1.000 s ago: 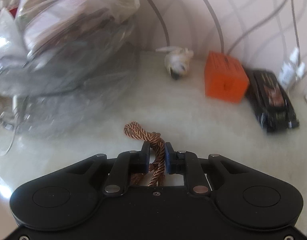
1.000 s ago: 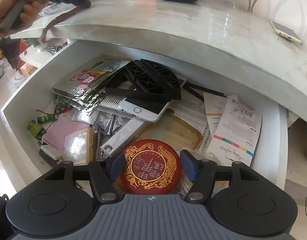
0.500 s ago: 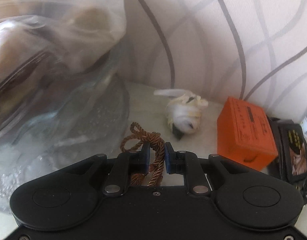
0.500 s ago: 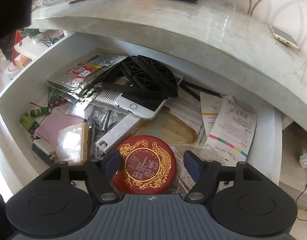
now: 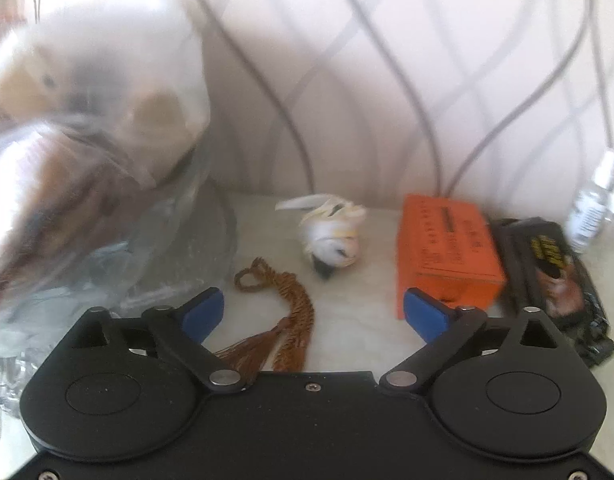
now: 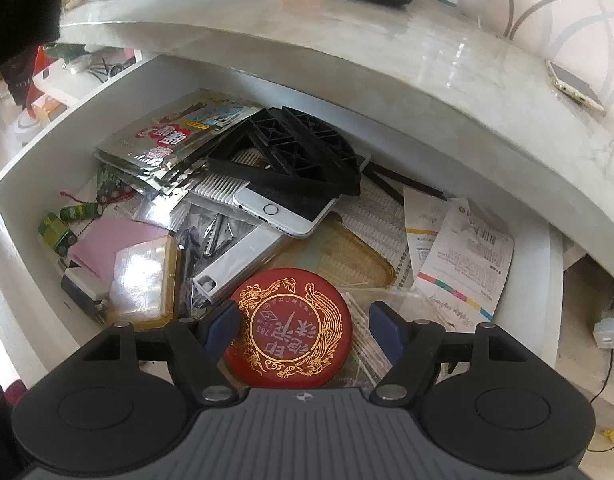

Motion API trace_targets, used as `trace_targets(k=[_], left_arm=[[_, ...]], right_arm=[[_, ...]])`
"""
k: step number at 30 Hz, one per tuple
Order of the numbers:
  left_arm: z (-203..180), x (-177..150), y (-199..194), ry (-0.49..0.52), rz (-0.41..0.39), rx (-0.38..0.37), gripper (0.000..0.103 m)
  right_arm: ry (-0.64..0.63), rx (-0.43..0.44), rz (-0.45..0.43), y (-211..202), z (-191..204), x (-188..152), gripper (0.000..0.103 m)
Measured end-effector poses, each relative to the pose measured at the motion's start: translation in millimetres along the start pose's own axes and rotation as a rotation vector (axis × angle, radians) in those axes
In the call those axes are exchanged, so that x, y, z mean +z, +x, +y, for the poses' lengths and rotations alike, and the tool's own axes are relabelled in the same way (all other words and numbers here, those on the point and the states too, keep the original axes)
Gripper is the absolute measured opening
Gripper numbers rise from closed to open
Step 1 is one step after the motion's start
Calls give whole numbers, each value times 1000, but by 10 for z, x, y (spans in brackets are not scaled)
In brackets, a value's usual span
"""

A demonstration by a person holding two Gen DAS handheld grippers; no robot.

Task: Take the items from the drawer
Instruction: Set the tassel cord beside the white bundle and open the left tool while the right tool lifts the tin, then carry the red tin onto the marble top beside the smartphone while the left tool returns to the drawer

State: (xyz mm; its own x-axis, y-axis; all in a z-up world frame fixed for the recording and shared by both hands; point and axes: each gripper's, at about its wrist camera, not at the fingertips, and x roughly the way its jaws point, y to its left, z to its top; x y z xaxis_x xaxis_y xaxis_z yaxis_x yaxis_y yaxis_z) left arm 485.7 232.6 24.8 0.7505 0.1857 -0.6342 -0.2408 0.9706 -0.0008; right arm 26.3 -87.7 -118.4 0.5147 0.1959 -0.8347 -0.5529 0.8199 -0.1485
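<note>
right tongs [image 6: 303, 330]: released, straddling red round tin [image 6: 287, 326] in drawer [image 6: 87, 114], nearer hand | left tongs [image 5: 313, 312]: opening, tassel cord [image 5: 285, 316] lies loose between, on worktop [image 5: 363, 312]

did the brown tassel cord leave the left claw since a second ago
Yes. The brown tassel cord now lies loose on the marble countertop, left of the orange box, between the opening jaws of the left claw, which no longer pinch it.
</note>
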Motion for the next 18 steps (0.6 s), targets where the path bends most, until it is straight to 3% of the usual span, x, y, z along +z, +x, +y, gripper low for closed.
trace_targets(k=[3, 5, 6, 12, 13, 18], left_arm=[[-18, -118, -232, -12, -8, -12, 101], [-3, -230, -413, -30, -15, -31, 101], [6, -296, -517, -43, -19, -43, 101], [148, -765, -1190, -122, -19, -140, 102], [165, -854, -1271, -130, -2, -156, 102], [178, -1396, -1544, -184, 101, -211, 102]], right_arm=[[-22, 8, 4, -20, 35, 21, 76], [-25, 22, -2, -37, 54, 20, 88], [-36, 19, 2, -28, 73, 17, 89], [-54, 19, 42, 56, 85, 48, 86], [-46, 30, 59, 83, 70, 57, 80], [-56, 36, 74, 104, 77, 57, 79]])
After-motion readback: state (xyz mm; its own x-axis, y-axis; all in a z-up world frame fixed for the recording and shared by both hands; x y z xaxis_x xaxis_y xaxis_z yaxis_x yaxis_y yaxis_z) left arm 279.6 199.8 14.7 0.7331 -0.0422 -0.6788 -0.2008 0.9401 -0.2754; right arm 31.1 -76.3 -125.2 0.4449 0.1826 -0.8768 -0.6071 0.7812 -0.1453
